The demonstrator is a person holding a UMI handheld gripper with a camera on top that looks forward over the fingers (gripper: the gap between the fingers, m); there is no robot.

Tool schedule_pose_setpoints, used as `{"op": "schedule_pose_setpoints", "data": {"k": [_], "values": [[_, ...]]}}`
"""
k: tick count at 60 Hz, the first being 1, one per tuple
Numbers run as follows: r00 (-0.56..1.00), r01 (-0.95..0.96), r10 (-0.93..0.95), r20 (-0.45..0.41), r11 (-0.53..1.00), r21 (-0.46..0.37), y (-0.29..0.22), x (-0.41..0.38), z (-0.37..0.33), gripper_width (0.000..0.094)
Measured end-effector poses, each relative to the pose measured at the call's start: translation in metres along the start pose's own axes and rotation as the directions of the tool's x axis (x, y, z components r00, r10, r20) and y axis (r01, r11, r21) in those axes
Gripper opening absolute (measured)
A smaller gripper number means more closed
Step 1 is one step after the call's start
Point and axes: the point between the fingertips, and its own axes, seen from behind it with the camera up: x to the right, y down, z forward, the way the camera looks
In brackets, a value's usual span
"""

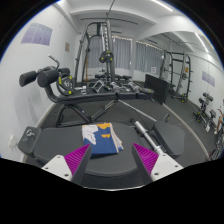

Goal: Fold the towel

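The small blue-and-yellow folded towel point(101, 138) is seen lying compactly on the dark table point(60, 140), apparently finished; the gripper point(111, 160) is held released, its jaws apart, nothing grasped.

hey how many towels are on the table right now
1: a blue and white towel, folded or bunched, lies on the dark table just ahead of the open gripper. Others may be hidden.

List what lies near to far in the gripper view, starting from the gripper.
gripper, open and holding nothing → folded blue towel just ahead of its fingers → dark table stretching beyond → weight bench → cable machine frame.
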Motion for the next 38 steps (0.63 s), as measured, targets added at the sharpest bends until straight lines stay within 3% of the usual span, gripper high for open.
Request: {"op": "schedule_pose_setpoints", "data": {"k": [17,38], "values": [[1.0,0.009,-0.009,0.008,1.0,0.024,0.038,-0.013,-0.145,0.0854],[0.998,0.062,-0.062,-0.006,0.995,0.075,0.046,-0.011,-0.195,0.085]]}}
